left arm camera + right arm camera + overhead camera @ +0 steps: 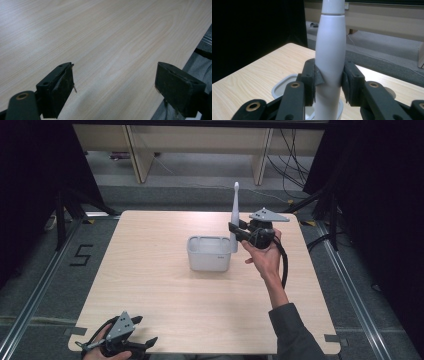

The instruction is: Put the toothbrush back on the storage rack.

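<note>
The right gripper (329, 83) pinches a tall white smooth-plastic electric toothbrush (235, 215) upright, just beside the far right corner of a grey rounded-rectangular plastic container (209, 254). The toothbrush looks rigid, light and slippery; the thick handle grips best. Its base is hidden. The left gripper (115, 87) stands spread, empty.

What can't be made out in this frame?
- Toothbrush head: cut off by the top edge in the right gripper view, too small in the high view.
- Its base: hidden behind the right claw.
- Inside of the white container: too small to read, high view.
</note>
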A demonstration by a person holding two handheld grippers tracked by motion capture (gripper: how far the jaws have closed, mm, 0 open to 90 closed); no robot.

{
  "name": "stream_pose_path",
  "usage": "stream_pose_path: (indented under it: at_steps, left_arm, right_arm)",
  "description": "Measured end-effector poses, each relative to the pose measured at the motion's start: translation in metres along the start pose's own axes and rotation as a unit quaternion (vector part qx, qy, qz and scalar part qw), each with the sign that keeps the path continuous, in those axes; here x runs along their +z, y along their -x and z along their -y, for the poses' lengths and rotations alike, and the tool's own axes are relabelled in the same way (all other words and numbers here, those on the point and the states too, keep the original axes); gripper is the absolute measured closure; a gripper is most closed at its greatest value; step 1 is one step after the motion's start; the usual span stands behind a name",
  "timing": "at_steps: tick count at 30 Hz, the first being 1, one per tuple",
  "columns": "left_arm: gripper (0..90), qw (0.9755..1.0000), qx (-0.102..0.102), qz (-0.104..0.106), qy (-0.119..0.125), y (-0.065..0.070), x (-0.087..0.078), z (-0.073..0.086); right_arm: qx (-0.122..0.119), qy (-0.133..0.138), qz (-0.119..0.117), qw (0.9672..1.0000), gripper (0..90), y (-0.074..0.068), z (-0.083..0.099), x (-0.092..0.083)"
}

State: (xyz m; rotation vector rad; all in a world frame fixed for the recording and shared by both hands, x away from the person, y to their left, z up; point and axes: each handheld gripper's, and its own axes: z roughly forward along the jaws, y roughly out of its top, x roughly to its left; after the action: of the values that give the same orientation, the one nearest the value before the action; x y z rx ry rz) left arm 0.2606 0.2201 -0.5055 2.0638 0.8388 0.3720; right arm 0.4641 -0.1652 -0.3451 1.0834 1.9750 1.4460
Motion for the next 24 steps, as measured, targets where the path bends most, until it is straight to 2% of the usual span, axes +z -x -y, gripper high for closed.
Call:
stream_pose_path:
  at_steps: [1,2,5,7,8,9,10,12,14,15,24]
  left_arm:
    - [14.7,1.0000,0.000,0.000,0.000,0.000,0.000,0.000]
    - [14.7,1.0000,0.001,0.000,0.000,0.000,0.000,0.000]
    - [14.7,1.0000,0.001,0.000,0.000,0.000,0.000,0.000]
    - [14.7,1.0000,0.005,-0.003,-0.002,-0.001,0.000,0.000]
    - [14.7,1.0000,0.001,-0.001,0.002,0.000,0.000,0.000]
    - [14.7,1.0000,0.004,-0.001,-0.002,0.000,0.000,0.000]
    - [14.7,0.9997,0.019,-0.004,-0.012,-0.003,-0.002,-0.001]
    - [14.7,1.0000,0.001,0.001,0.000,0.000,0.000,0.000]
    - [14.7,1.0000,0.001,0.001,0.000,0.000,0.000,0.000]
    - [14.7,0.9998,0.018,-0.002,-0.010,-0.002,-0.001,-0.001]
    - [14.7,0.9998,0.017,-0.002,-0.010,-0.002,-0.002,-0.001]
  right_arm:
    - [0.000,0.000,0.000,1.0000,66.7,0.000,0.000,0.000]
    - [-0.012,0.008,-0.003,0.9999,66.7,0.000,-0.001,0.004]
    - [-0.018,0.009,0.000,0.9998,66.6,0.000,-0.002,0.006]
    - [-0.013,0.006,-0.003,0.9999,66.6,0.000,-0.002,0.009]
    - [-0.006,0.003,-0.002,1.0000,66.6,-0.001,-0.002,0.010]
    - [-0.012,0.007,-0.001,0.9999,66.6,0.000,-0.002,0.013]
    - [-0.013,0.009,-0.002,0.9999,66.6,0.001,-0.001,0.014]
    - [-0.004,0.008,0.000,1.0000,66.6,0.000,-0.001,0.017]
    - [-0.011,0.011,0.002,0.9999,66.6,0.001,0.000,0.019]
    - [-0.008,0.015,0.003,0.9999,66.6,0.002,0.001,0.023]
    - [0.006,0.013,0.004,0.9999,66.6,0.004,0.005,0.033]
